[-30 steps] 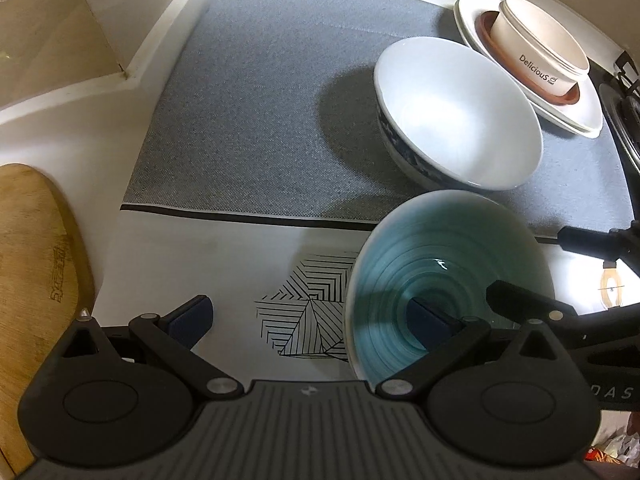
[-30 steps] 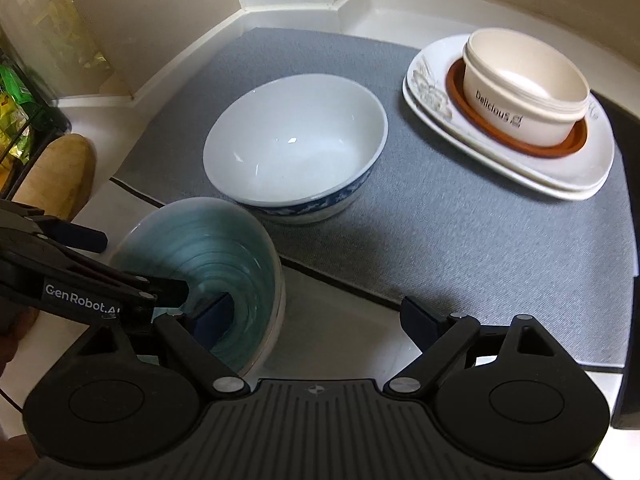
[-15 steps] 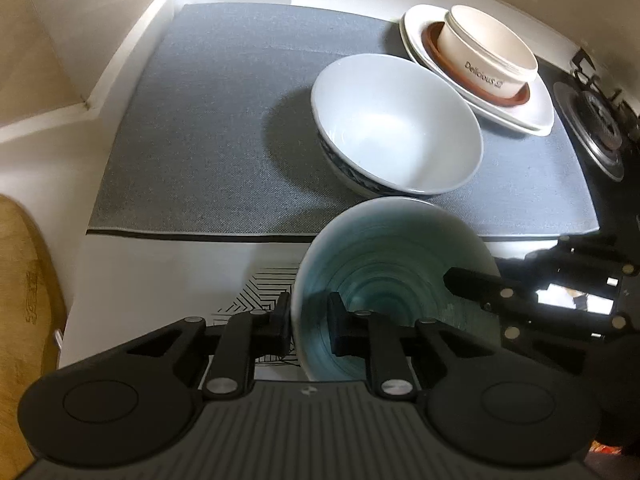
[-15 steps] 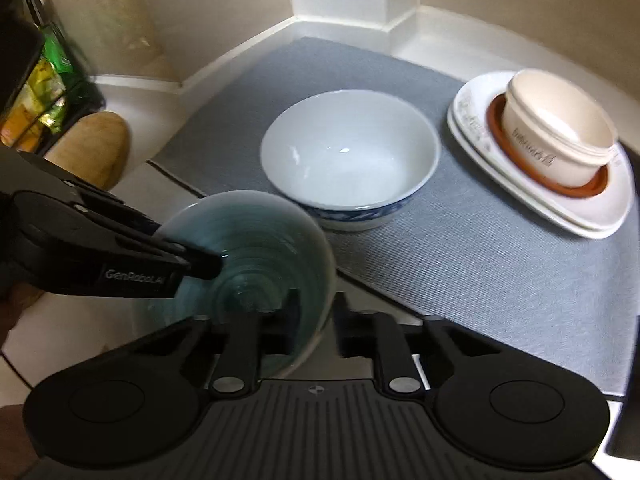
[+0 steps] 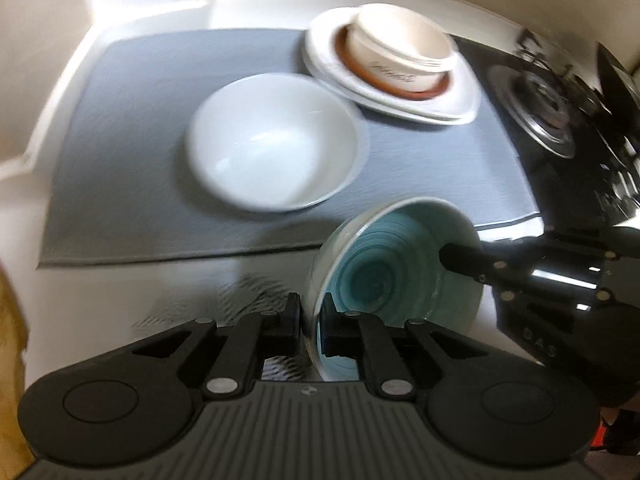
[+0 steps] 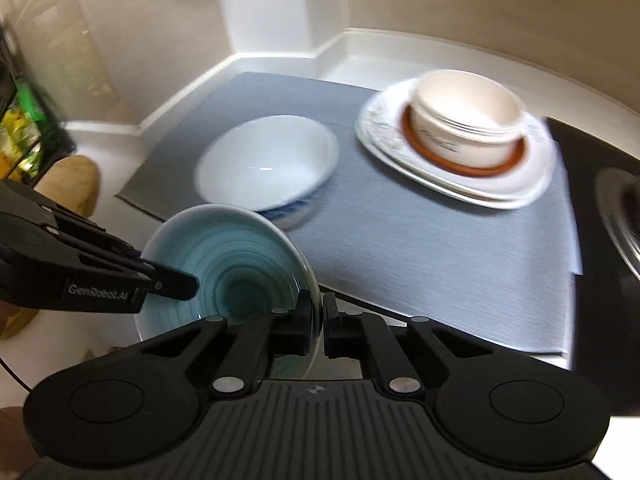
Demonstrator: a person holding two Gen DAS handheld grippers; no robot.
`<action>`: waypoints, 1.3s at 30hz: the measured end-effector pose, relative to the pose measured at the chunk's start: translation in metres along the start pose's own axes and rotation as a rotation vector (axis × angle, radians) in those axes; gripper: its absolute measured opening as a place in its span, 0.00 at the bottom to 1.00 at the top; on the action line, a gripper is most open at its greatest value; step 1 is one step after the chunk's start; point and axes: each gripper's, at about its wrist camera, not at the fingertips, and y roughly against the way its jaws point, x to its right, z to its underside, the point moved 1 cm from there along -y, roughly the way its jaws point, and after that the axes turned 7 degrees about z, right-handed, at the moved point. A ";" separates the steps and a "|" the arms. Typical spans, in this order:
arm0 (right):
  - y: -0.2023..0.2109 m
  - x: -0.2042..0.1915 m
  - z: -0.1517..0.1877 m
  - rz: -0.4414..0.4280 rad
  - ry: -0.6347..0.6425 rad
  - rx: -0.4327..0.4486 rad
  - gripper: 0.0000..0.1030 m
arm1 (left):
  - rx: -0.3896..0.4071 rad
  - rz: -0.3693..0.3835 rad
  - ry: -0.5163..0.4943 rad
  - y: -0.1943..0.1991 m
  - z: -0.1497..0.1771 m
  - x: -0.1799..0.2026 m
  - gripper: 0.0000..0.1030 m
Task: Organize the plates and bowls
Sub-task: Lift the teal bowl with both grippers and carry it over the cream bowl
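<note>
Teal bowl (image 5: 394, 256) tilted, rim clamped; white bowl (image 5: 276, 142) upright on mat.

In front of me a grey mat (image 5: 132, 184) lies flat on the white countertop (image 5: 120, 292) and reaches to the corner of the wall. To my right I see a black gas stove (image 5: 568, 120) with a metal burner, just beside the mat edge. At my left there is a wooden cutting board (image 6: 70, 184). Behind it stands a rack with green packages (image 6: 16, 128), blurred.
</note>
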 end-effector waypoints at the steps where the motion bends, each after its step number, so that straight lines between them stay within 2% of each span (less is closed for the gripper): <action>1: 0.001 0.008 0.003 0.012 -0.024 -0.002 0.06 | 0.003 0.004 -0.020 -0.001 -0.003 0.007 0.09; 10: 0.031 0.063 0.015 0.089 -0.159 0.084 0.06 | 0.044 0.040 -0.131 -0.006 -0.037 0.061 0.09; 17: 0.043 0.093 -0.003 0.136 -0.170 0.135 0.06 | 0.079 0.072 -0.148 -0.008 -0.075 0.081 0.09; 24: 0.042 0.104 -0.042 0.149 -0.135 0.168 0.06 | 0.124 0.108 -0.112 0.000 -0.114 0.071 0.09; 31: 0.033 0.116 -0.092 0.161 -0.112 0.205 0.06 | 0.192 0.097 -0.122 0.006 -0.159 0.063 0.09; 35: 0.018 0.127 -0.118 0.145 -0.135 0.202 0.06 | 0.198 0.087 -0.110 0.000 -0.187 0.053 0.10; 39: -0.007 0.137 -0.140 0.134 -0.160 0.169 0.06 | 0.168 0.079 -0.083 -0.018 -0.213 0.043 0.10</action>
